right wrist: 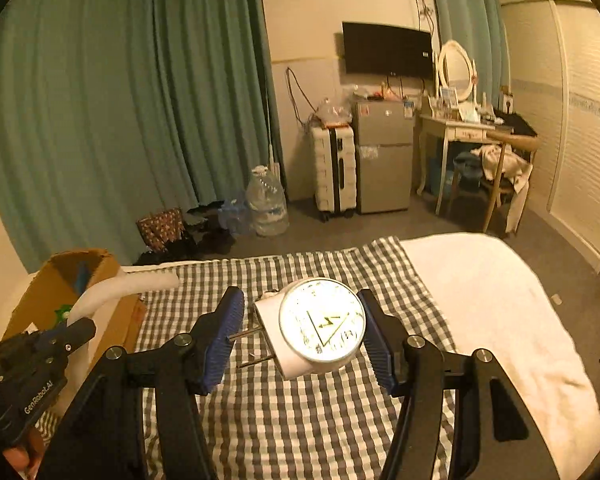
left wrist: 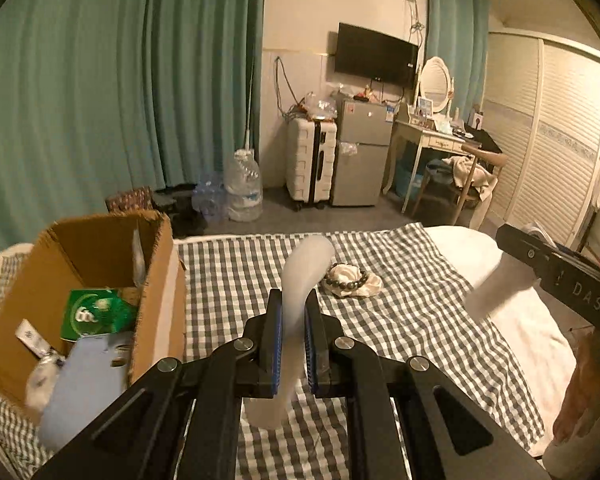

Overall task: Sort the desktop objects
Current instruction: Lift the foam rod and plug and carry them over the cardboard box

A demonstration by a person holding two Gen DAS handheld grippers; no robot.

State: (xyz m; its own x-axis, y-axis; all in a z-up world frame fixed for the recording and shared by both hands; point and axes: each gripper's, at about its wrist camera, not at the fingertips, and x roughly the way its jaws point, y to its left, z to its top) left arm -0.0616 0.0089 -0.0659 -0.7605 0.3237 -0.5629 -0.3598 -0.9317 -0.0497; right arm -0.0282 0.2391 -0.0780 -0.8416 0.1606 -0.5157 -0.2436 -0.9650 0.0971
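Note:
My left gripper (left wrist: 293, 334) is shut on a white curved shoehorn-like piece (left wrist: 300, 280), held above the checked cloth (left wrist: 380, 340), right of the cardboard box (left wrist: 156, 280). The box holds a green packet (left wrist: 96, 314) and a blue phone case (left wrist: 88, 376). A dark bead bracelet (left wrist: 346, 278) lies on a cream scrunchie (left wrist: 370, 285) beyond. My right gripper (right wrist: 300, 336) is open around a white round plug-in device (right wrist: 320, 320) with a dial face; its right side touches the right finger. In the right wrist view the left gripper (right wrist: 28, 364) holds the white piece (right wrist: 112, 292) by the box (right wrist: 40, 300).
A white duvet (right wrist: 500, 312) covers the right of the bed. Beyond the bed stand water bottles (left wrist: 242, 188), a white suitcase (left wrist: 310, 160), a small fridge (left wrist: 362, 152) and a dressing table (left wrist: 436, 140) with a chair.

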